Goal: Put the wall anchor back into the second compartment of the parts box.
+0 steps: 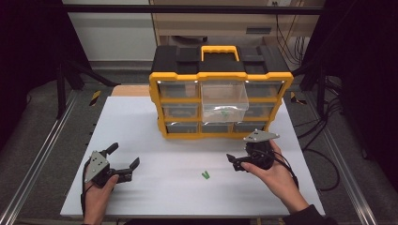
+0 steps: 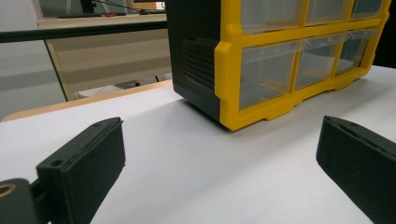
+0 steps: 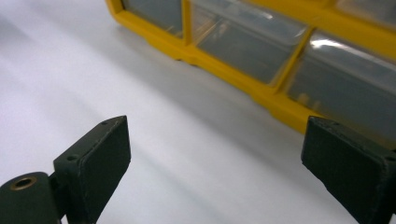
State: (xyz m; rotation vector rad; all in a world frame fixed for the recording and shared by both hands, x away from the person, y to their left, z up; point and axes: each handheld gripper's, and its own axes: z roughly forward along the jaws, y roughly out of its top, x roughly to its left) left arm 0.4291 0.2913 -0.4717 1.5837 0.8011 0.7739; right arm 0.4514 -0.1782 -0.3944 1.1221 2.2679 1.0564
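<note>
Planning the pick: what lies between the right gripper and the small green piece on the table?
Bare white table, in the high view, between right gripper and green piece.

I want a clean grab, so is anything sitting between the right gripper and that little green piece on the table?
Nothing visible. The green piece lies alone on the white table, and only bare surface separates it from the open right gripper.

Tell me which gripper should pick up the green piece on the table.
Right gripper, probably: it sits closer to the green piece, jaws open and aimed toward it. The left gripper is farther off.
</note>
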